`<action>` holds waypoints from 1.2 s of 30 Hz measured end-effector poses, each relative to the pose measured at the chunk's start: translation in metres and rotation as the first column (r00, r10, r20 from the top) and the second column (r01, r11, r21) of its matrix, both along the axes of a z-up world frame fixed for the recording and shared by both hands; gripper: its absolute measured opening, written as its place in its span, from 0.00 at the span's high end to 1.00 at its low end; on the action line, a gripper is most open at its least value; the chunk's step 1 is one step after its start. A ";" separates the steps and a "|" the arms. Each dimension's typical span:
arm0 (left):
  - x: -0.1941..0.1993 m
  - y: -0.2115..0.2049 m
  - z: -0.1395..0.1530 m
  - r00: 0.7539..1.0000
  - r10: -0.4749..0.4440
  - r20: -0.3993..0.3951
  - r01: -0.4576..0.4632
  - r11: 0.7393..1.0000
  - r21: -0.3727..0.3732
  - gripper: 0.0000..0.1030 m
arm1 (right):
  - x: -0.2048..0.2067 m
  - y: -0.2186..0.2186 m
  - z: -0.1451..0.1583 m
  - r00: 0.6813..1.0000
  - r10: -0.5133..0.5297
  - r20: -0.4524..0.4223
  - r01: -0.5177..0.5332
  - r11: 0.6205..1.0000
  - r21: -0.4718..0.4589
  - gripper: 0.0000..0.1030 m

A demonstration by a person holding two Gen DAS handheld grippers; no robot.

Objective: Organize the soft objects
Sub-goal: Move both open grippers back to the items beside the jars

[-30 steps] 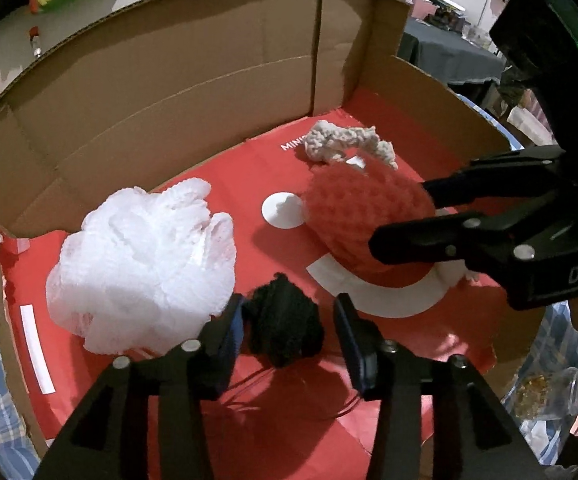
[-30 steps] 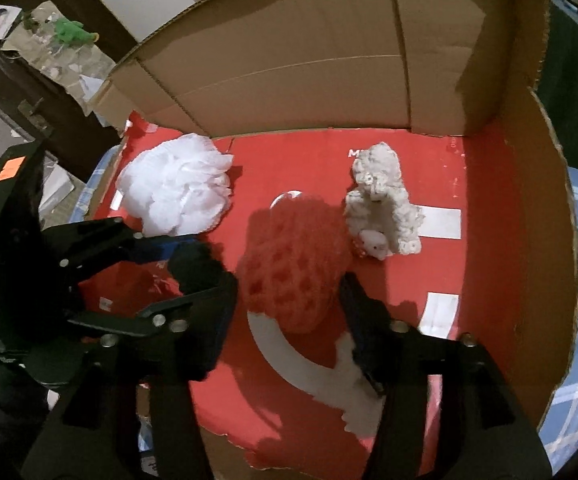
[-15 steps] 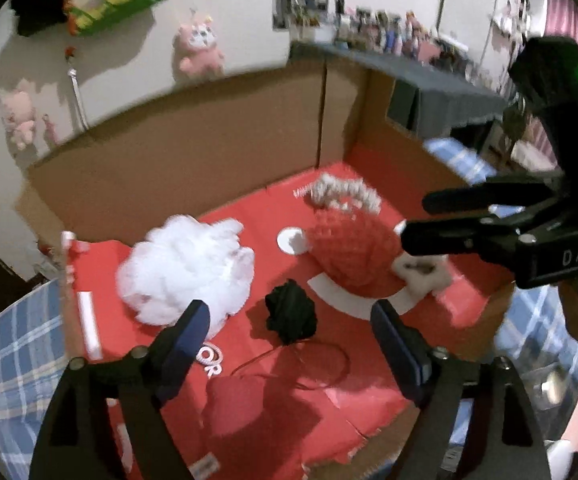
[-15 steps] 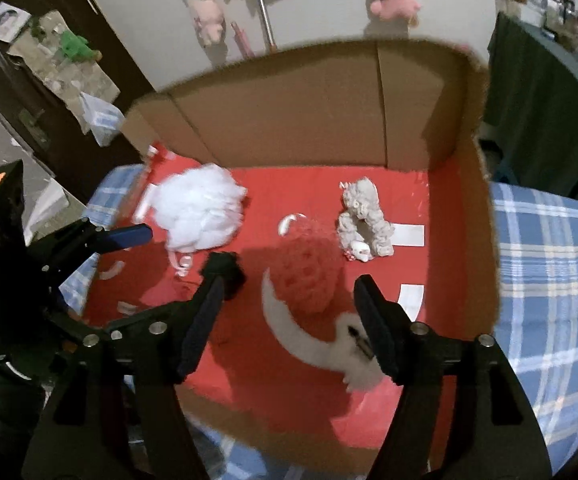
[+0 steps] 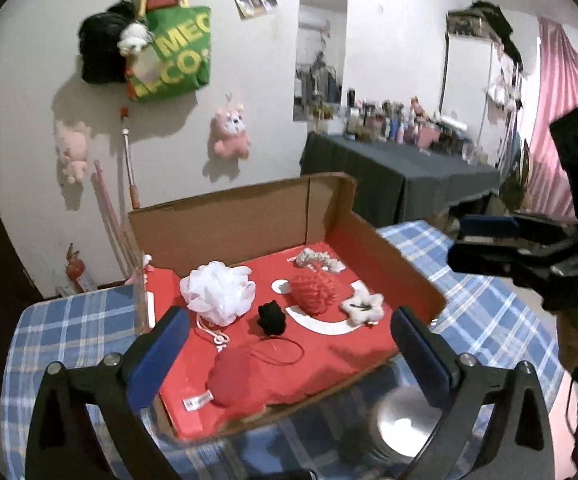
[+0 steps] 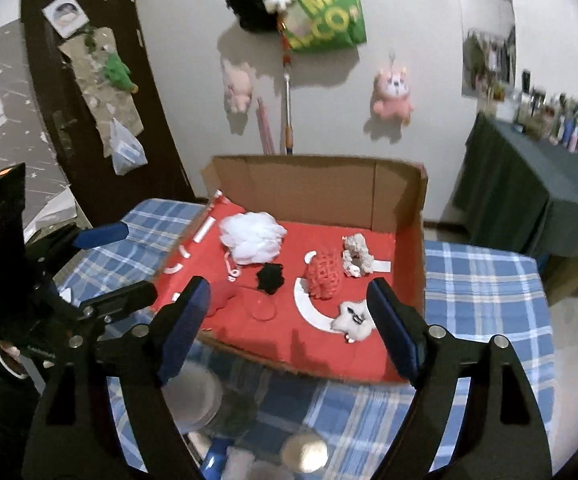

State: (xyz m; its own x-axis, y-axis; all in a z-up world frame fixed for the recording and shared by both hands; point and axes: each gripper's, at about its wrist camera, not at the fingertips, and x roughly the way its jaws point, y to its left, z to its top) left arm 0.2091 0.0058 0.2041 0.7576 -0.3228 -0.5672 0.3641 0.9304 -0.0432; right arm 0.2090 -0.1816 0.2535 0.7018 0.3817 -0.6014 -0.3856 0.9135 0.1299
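Note:
An open cardboard box (image 5: pixel 225 224) with a red floor stands on a blue plaid tablecloth. It holds a white mesh pouf (image 5: pixel 219 294) (image 6: pixel 253 236), a black fuzzy tuft (image 5: pixel 271 317) (image 6: pixel 271 276), a red crocheted piece (image 5: pixel 315 292) (image 6: pixel 325 276), a cream knitted ring (image 5: pixel 315 259) (image 6: pixel 355 256), a white star plush (image 5: pixel 363 306) (image 6: pixel 353 320) and a red soft piece (image 5: pixel 235 376). My left gripper (image 5: pixel 289 328) hangs above the box's near edge, its jaws opening with nothing between them. My right gripper (image 6: pixel 287 296) hovers likewise, jaws opening and holding nothing.
A shiny round lid (image 5: pixel 403 428) and jars sit on the cloth just in front of the box. A dark-draped table (image 5: pixel 401 176) crowded with bottles stands behind on the right. Plush toys and a green bag (image 5: pixel 173 64) hang on the wall; a dark door (image 6: pixel 89 100) is at the left.
Both grippers have drawn back and up out of the box while their jaws widened. The black tuft and the red crocheted piece that lay between the fingers stay on the box floor.

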 end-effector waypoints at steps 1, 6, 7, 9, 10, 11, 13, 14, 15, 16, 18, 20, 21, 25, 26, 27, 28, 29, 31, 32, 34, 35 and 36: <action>-0.009 0.000 0.002 1.000 -0.001 0.014 0.001 1.000 -0.008 0.00 | -0.016 0.000 0.003 0.999 -0.005 0.031 0.006 1.000 -0.007 0.10; -0.060 -0.001 0.008 0.995 0.033 0.093 -0.032 0.999 -0.019 0.00 | -0.072 -0.001 0.005 0.993 -0.029 0.116 0.031 0.999 -0.018 0.10; -0.068 -0.001 0.009 0.994 0.032 0.102 -0.030 0.999 -0.021 0.00 | -0.080 -0.002 0.004 0.991 -0.033 0.128 0.035 0.999 -0.017 0.10; -0.088 -0.002 0.009 0.992 0.039 0.121 -0.036 0.999 -0.030 0.00 | -0.102 -0.005 0.002 0.986 -0.052 0.158 0.054 0.998 -0.010 0.10; -0.098 -0.002 0.008 0.990 0.044 0.132 -0.038 0.998 -0.043 0.00 | -0.112 -0.007 0.000 0.983 -0.063 0.170 0.066 0.998 -0.008 0.10; -0.105 -0.001 0.008 0.989 0.045 0.138 -0.038 0.998 -0.053 0.00 | -0.118 -0.008 -0.001 0.982 -0.071 0.176 0.073 0.997 -0.006 0.10; -0.125 0.001 0.006 0.986 0.063 0.157 -0.052 0.996 -0.078 0.00 | -0.134 -0.012 -0.008 0.978 -0.087 0.189 0.087 0.996 0.007 0.10; -0.131 0.001 0.004 0.984 0.070 0.164 -0.057 0.995 -0.081 0.00 | -0.140 -0.013 -0.012 0.977 -0.091 0.192 0.091 0.996 0.013 0.10; -0.141 0.002 0.002 0.981 0.076 0.178 -0.061 0.994 -0.090 0.00 | -0.145 -0.014 -0.015 0.976 -0.098 0.193 0.097 0.995 0.016 0.10; -0.146 0.003 0.000 0.980 0.080 0.180 -0.063 0.993 -0.098 0.00 | -0.151 -0.015 -0.020 0.974 -0.110 0.197 0.108 0.994 0.020 0.10; -0.159 0.005 -0.006 0.977 0.099 0.186 -0.078 0.990 -0.118 0.00 | -0.161 -0.018 -0.029 0.971 -0.127 0.204 0.124 0.992 0.028 0.09; -0.168 0.006 -0.012 0.974 0.115 0.193 -0.091 0.988 -0.128 0.00 | -0.169 -0.019 -0.038 0.970 -0.132 0.205 0.127 0.991 0.035 0.09; -0.171 0.006 -0.016 0.973 0.124 0.195 -0.100 0.987 -0.129 0.00 | -0.171 -0.018 -0.041 0.970 -0.129 0.205 0.124 0.992 0.036 0.09; -0.181 0.004 -0.027 0.966 0.153 0.209 -0.131 0.985 -0.116 0.00 | -0.182 -0.019 -0.060 0.961 -0.168 0.221 0.166 0.986 0.024 0.09; -0.182 0.003 -0.030 0.965 0.156 0.209 -0.134 0.984 -0.115 0.00 | -0.184 -0.019 -0.067 0.959 -0.176 0.221 0.173 0.984 0.030 0.09; -0.184 0.002 -0.034 0.965 0.159 0.207 -0.138 0.984 -0.113 0.00 | -0.185 -0.019 -0.070 0.959 -0.178 0.218 0.175 0.984 0.035 0.09; -0.186 0.000 -0.039 0.965 0.161 0.207 -0.141 0.984 -0.108 0.00 | -0.187 -0.019 -0.077 0.960 -0.180 0.213 0.176 0.984 0.038 0.09; -0.189 -0.001 -0.043 0.964 0.163 0.209 -0.145 0.984 -0.101 0.00 | -0.188 -0.018 -0.081 0.960 -0.185 0.210 0.181 0.983 0.038 0.10; -0.191 -0.004 -0.052 0.962 0.176 0.209 -0.160 0.983 -0.088 0.00 | -0.190 -0.015 -0.092 0.956 -0.200 0.214 0.199 0.980 0.027 0.09; -0.194 -0.005 -0.057 0.961 0.180 0.208 -0.165 0.982 -0.086 0.00 | -0.192 -0.014 -0.097 0.953 -0.209 0.218 0.209 0.978 0.020 0.10; -0.194 -0.007 -0.069 0.964 0.187 0.192 -0.175 0.982 -0.078 0.00 | -0.195 -0.012 -0.106 0.948 -0.223 0.227 0.226 0.974 0.010 0.09; -0.194 -0.008 -0.073 0.964 0.186 0.188 -0.175 0.982 -0.074 0.00 | -0.196 -0.011 -0.111 0.947 -0.227 0.228 0.231 0.973 0.010 0.09; -0.194 -0.009 -0.080 0.965 0.190 0.180 -0.181 0.981 -0.068 0.00 | -0.196 -0.010 -0.115 0.947 -0.230 0.224 0.235 0.972 0.006 0.09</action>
